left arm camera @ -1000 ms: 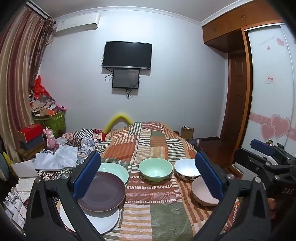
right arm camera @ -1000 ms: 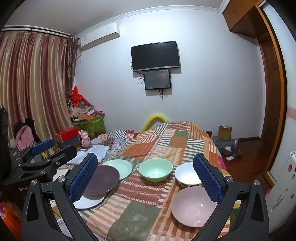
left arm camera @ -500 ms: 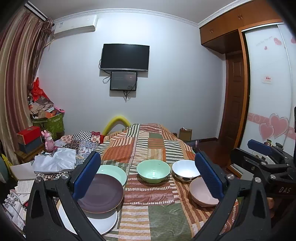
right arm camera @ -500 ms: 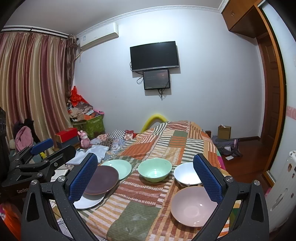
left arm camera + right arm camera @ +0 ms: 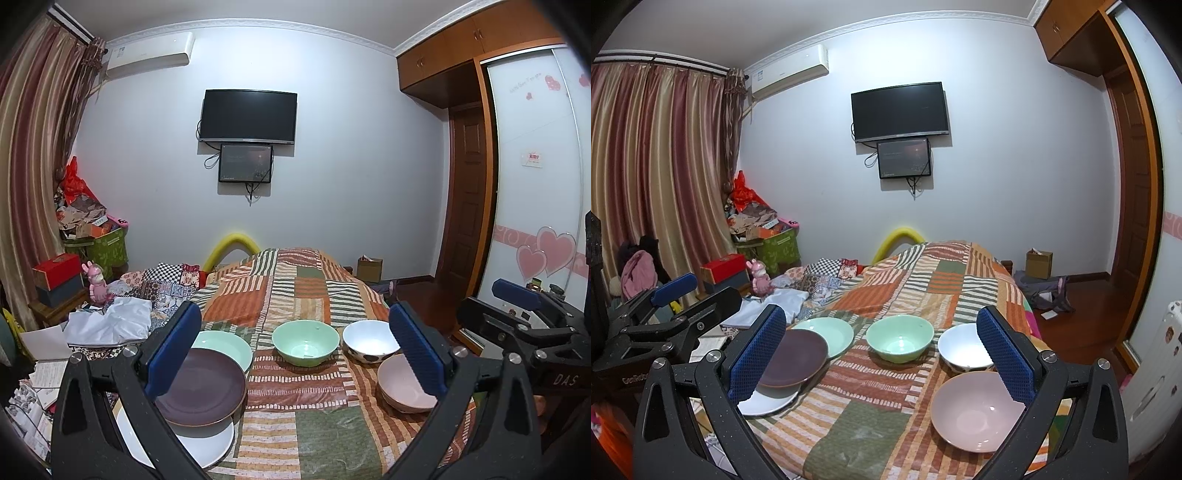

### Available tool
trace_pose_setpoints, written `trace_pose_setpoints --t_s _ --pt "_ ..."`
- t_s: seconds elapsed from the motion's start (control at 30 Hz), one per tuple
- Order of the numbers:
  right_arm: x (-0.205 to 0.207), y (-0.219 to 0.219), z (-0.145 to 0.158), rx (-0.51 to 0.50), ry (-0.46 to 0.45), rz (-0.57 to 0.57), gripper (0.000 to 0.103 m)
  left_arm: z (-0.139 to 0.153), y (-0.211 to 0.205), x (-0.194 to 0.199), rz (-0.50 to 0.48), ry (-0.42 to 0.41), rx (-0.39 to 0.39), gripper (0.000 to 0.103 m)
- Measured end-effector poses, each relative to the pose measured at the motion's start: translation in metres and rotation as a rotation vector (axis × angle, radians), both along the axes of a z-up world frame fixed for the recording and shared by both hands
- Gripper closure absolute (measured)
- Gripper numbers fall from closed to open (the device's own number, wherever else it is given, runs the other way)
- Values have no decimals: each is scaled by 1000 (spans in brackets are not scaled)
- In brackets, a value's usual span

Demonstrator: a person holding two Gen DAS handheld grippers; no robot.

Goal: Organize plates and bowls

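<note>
Both tongs, left tongs point(image 5: 295, 350) & right tongs point(image 5: 882, 354), gape wide, empty, above the patchwork-quilted bed point(image 5: 295, 295). Overlapping round plates point(image 5: 201, 387) sit left, three ceramic bowls point(image 5: 306, 341) right, prob. pre-sorted for stacking.

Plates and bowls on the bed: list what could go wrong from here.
1. The purple plate lies overlapping the white plate and green plate near the bed's left edge; a nudge could slide one off.
2. The pink bowl sits near the quilt's right edge and may tip on the soft surface.
3. The white bowl sits close behind the pink one; grabbing either could knock the other.
</note>
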State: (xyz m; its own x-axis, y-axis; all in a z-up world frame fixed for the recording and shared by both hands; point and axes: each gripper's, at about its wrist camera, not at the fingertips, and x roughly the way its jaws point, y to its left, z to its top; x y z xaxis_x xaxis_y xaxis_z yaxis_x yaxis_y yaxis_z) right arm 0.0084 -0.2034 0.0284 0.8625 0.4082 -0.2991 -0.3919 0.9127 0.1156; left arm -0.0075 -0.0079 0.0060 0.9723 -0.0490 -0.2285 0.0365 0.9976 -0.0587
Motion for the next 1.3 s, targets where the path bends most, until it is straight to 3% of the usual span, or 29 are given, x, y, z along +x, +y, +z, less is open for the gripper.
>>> trace_pose_setpoints --t_s 1.3 --pt "2 -2 -2 3 2 0 0 0 3 1 -5 9 -4 0"
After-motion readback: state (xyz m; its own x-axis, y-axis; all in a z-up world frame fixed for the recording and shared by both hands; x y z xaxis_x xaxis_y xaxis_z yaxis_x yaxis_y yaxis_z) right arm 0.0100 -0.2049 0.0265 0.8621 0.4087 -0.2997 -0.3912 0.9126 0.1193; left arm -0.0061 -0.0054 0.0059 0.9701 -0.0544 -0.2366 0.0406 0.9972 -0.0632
